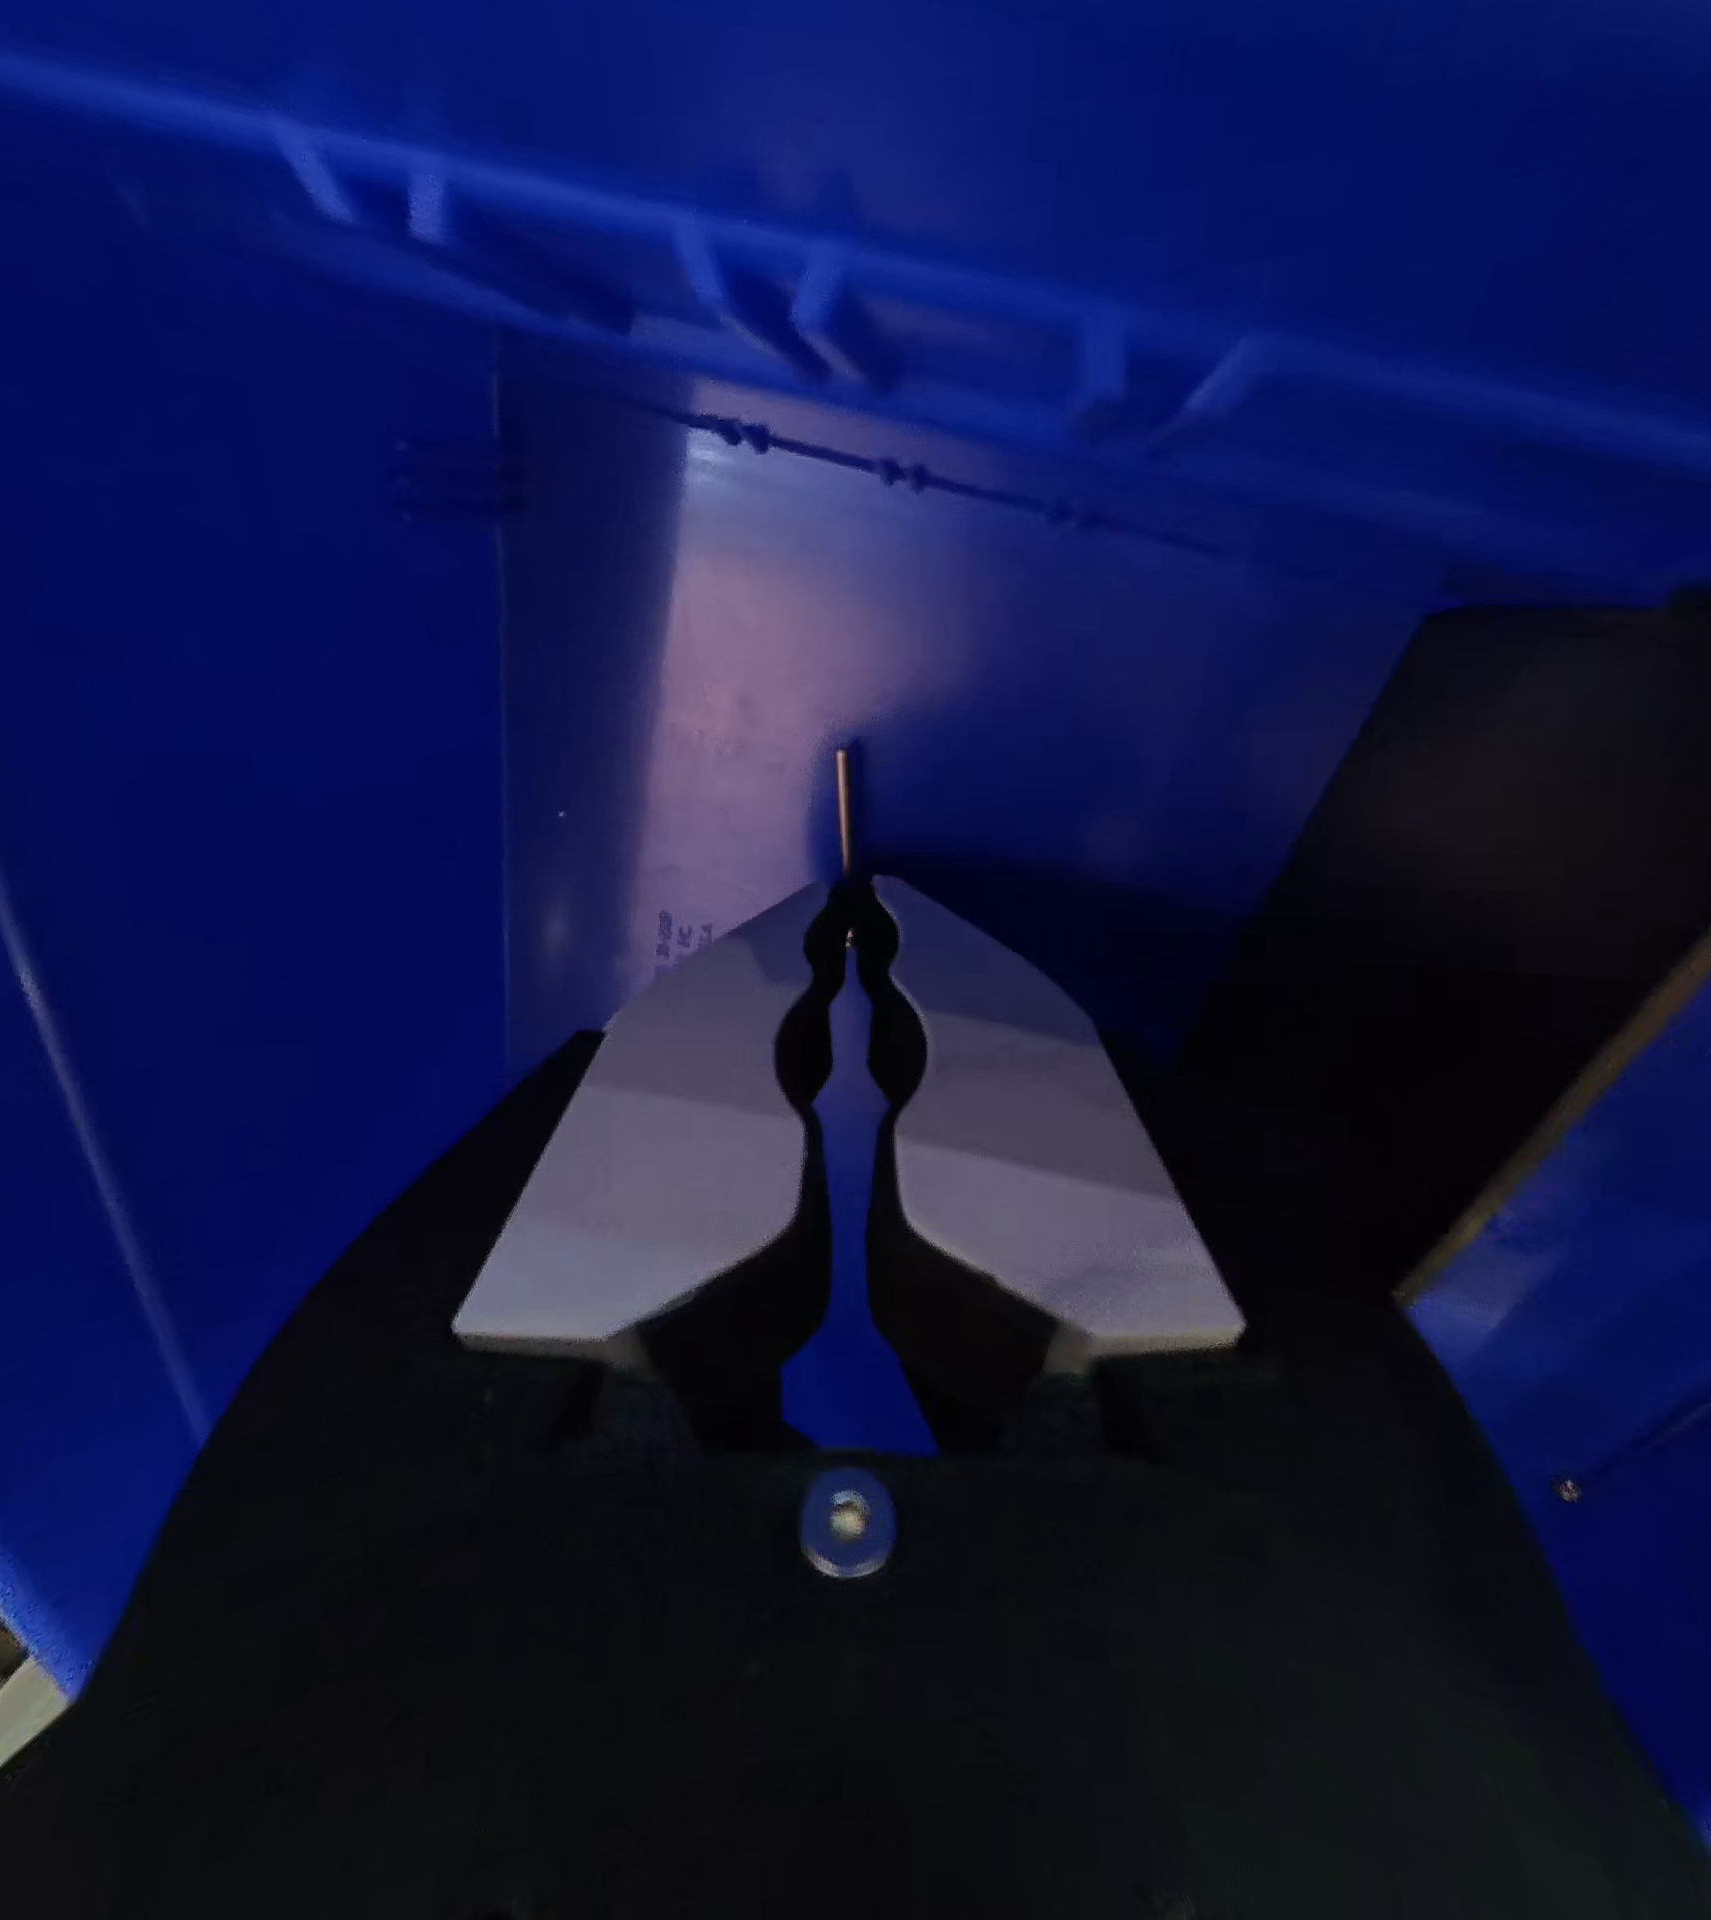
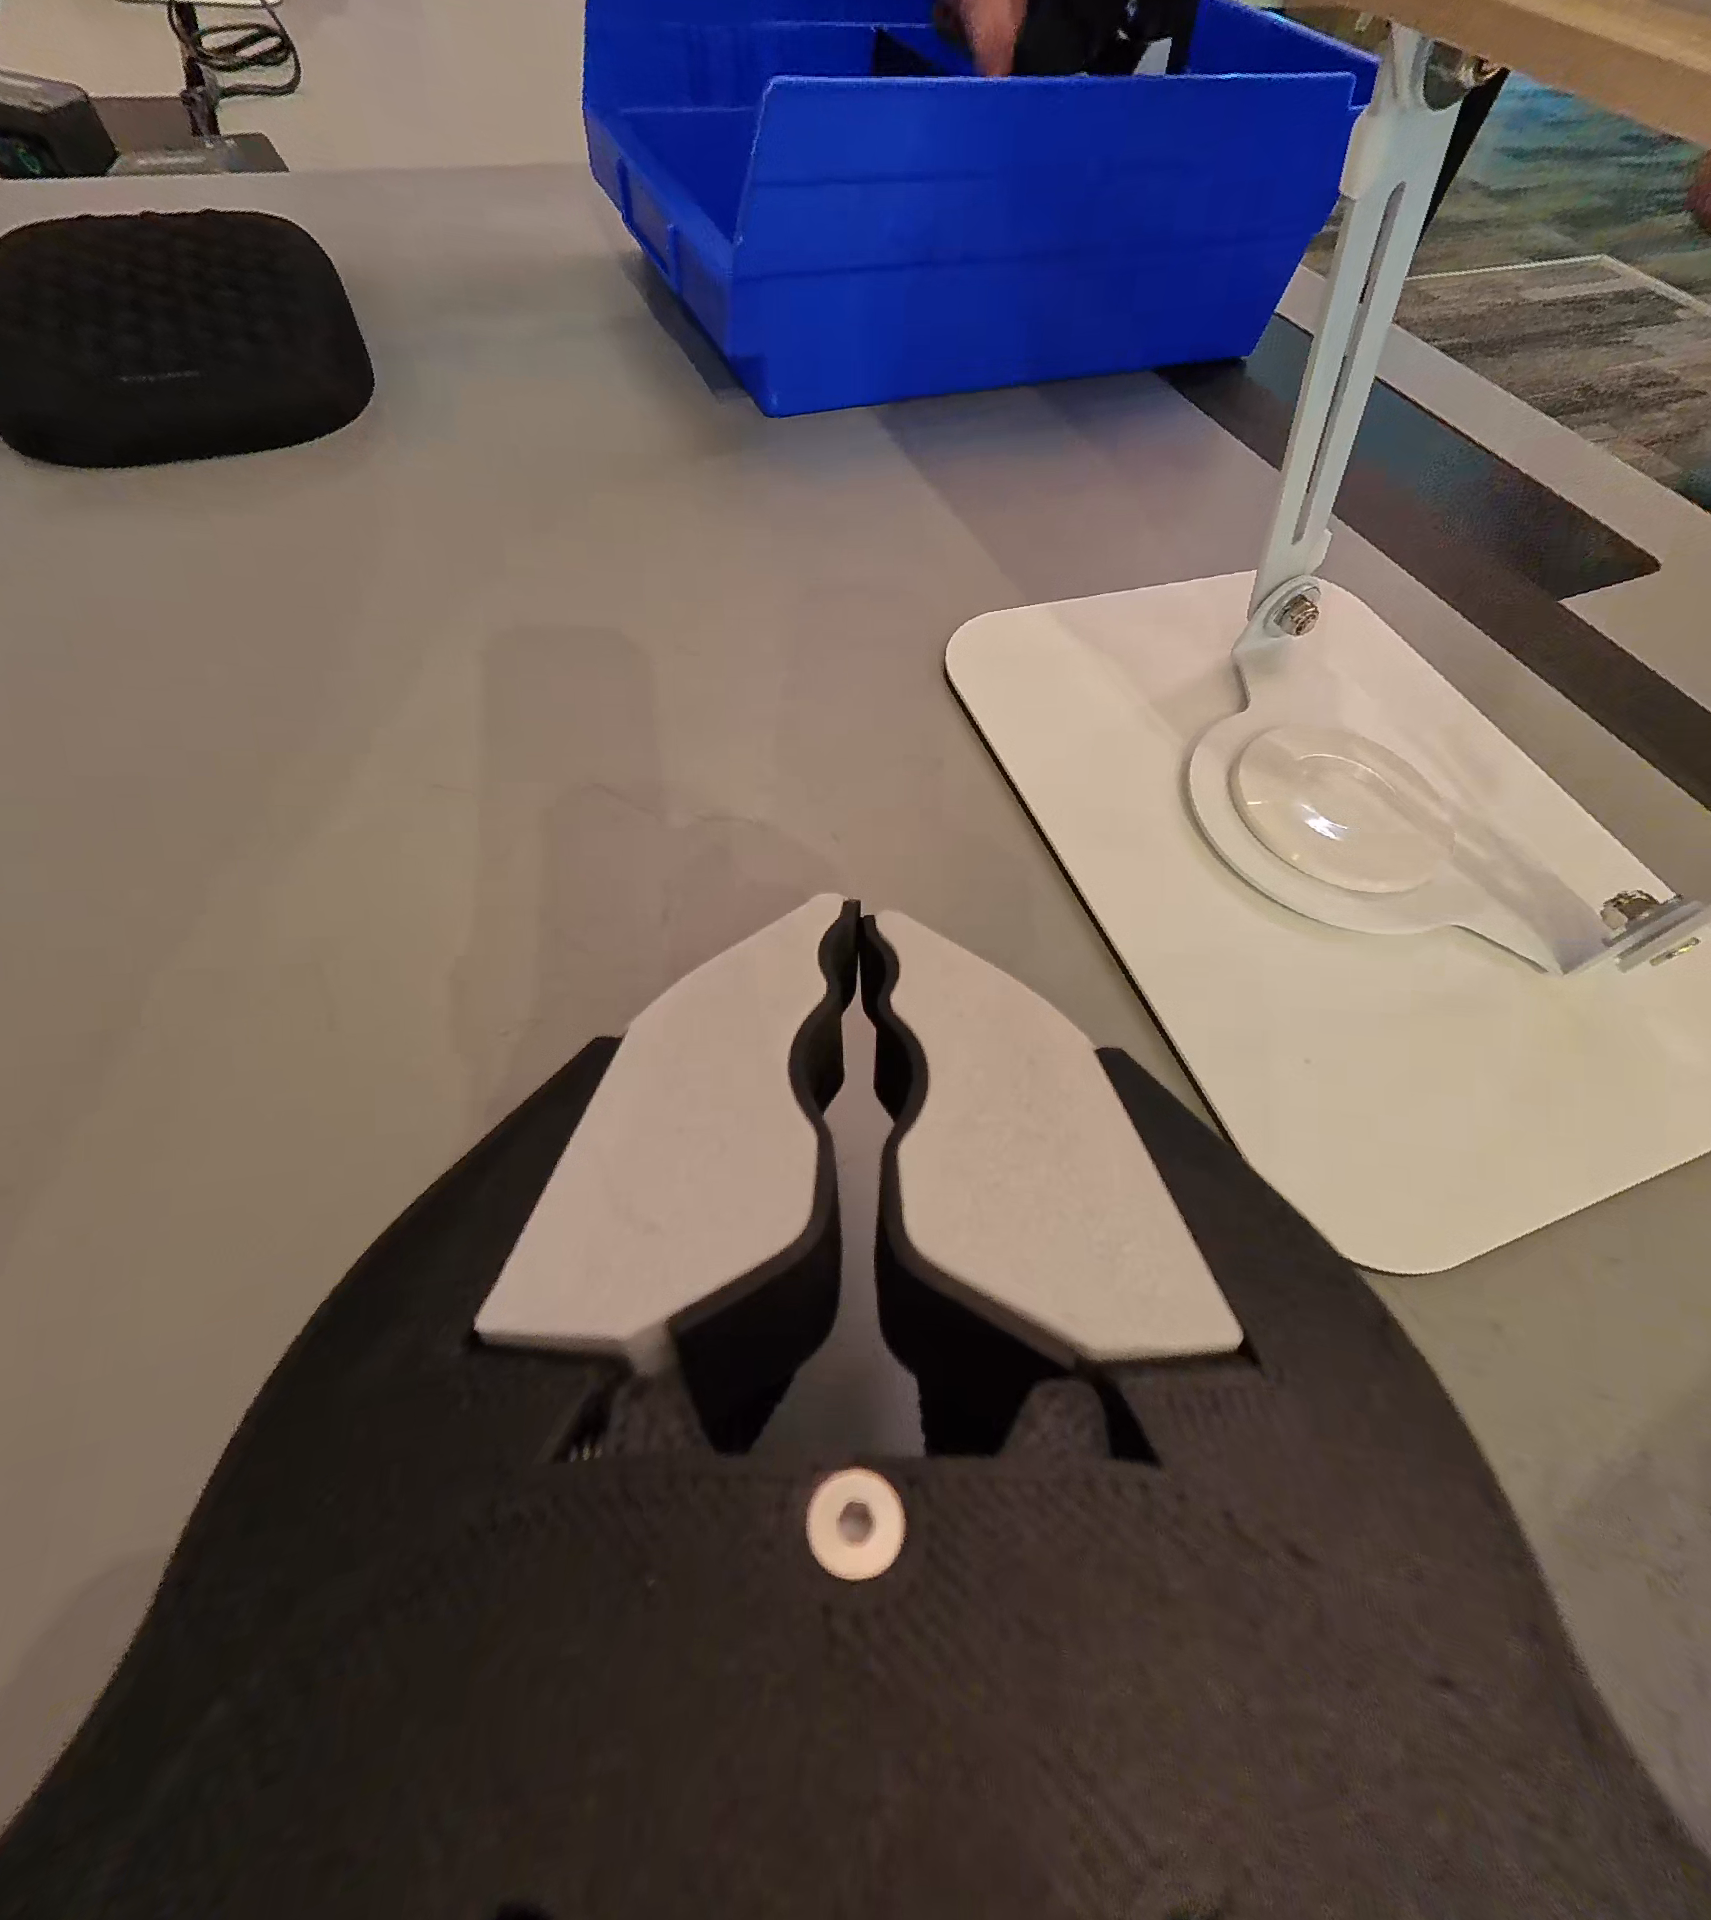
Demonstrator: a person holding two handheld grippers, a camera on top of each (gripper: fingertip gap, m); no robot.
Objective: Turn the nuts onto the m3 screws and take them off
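My left gripper (image 1: pixel 851 888) is down inside a blue plastic bin (image 1: pixel 207 727). It is shut on a thin metal pin (image 1: pixel 843 805), which sticks straight out past the fingertips toward the bin's pale floor. A black divider (image 1: pixel 1453 883) stands just right of the gripper. My right gripper (image 2: pixel 856 920) is shut, with its pads meeting and nothing between them. It hovers low over the grey table (image 2: pixel 415 675), well short of the same blue bin (image 2: pixel 986 260) at the far side. A hand (image 2: pixel 981 31) reaches into that bin from behind.
A white stand base (image 2: pixel 1402 1091) with a clear dome lens (image 2: pixel 1339 821) and a slanted white arm (image 2: pixel 1339 364) lies right of my right gripper. A black textured pad (image 2: pixel 165 332) sits at the far left. A dark strip (image 2: pixel 1516 540) runs along the table's right side. The grippers' ends are close to 45 cm from one another.
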